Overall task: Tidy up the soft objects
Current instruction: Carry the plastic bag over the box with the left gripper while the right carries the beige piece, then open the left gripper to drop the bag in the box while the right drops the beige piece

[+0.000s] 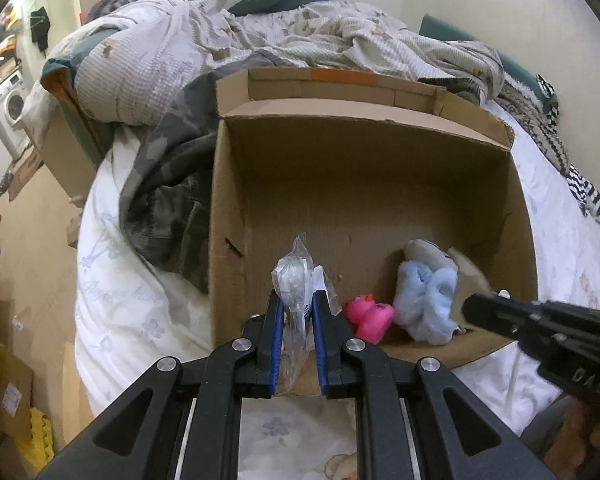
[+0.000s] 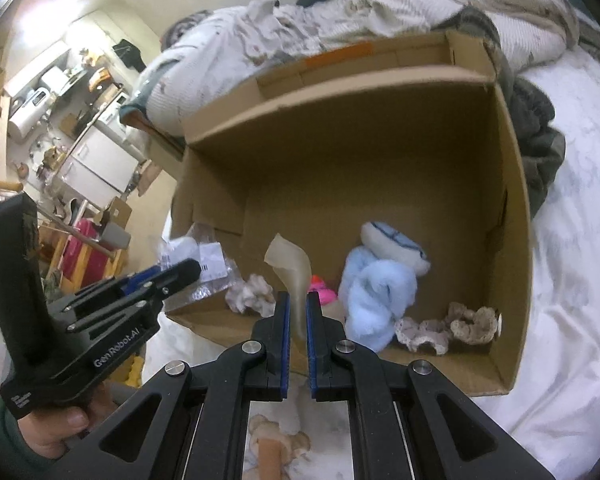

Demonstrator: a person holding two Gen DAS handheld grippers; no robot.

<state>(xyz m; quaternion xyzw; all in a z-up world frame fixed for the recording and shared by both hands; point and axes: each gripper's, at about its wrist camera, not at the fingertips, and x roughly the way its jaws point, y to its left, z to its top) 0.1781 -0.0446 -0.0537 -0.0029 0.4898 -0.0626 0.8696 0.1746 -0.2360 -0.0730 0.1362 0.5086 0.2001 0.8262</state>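
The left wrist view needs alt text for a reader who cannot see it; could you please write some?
The left gripper pinches a clear plastic bag over an open cardboard box on a bed. Inside lie a pink toy and light blue fluffy cloth.

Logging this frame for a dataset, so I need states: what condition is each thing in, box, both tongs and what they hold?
cardboard box: open, flaps up, on the bed.
left tongs: shut on the clear plastic bag, over the box's near edge.
right tongs: shut on the beige piece.
light blue plush: lying in the box.
pink toy: in the box, beside the plush.
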